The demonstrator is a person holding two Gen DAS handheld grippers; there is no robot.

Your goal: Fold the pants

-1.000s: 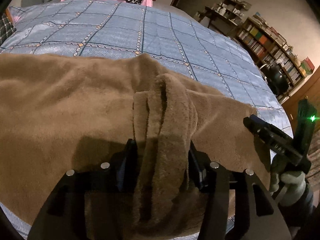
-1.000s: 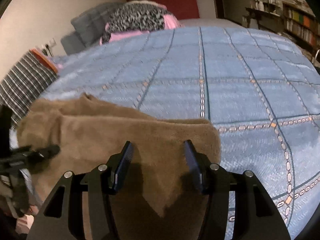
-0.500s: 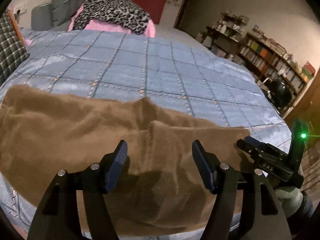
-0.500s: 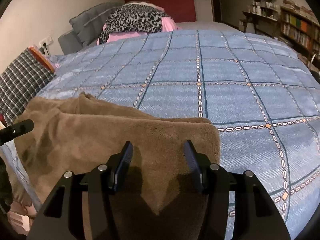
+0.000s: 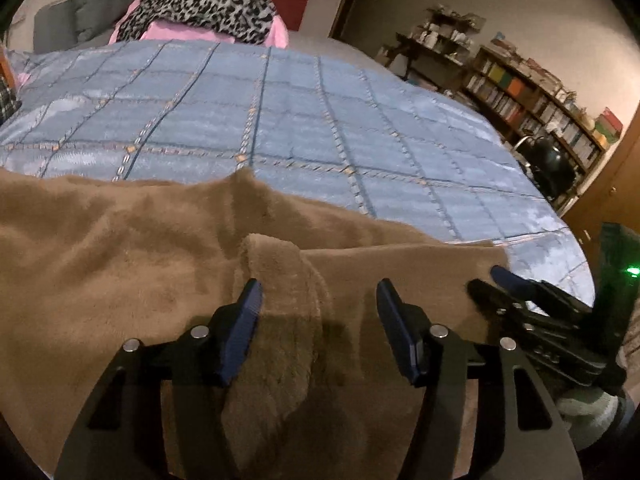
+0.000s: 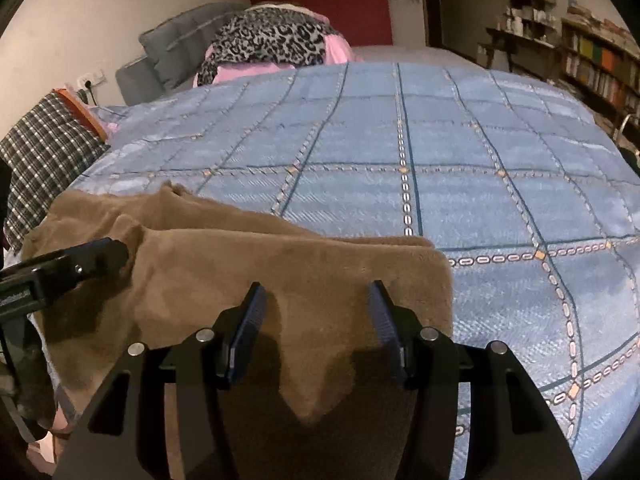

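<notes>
Brown fleece pants (image 5: 132, 264) lie spread along the near edge of a blue checked bedspread (image 5: 320, 128), a raised ridge of fabric running up their middle. Left of that ridge the garment lies mostly flat; over the ridge the left gripper (image 5: 318, 312) hovers, its jaws closing with the fleece fold between them but not yet pinched. Right of the ridge, at the pants' squared end, the right gripper (image 6: 316, 308) waits with jaws parted and nothing clamped, cloth beneath it. Doing this step well likely means pinching all layers of the ridge together, then both hands carrying their ends over evenly so the edges meet.
</notes>
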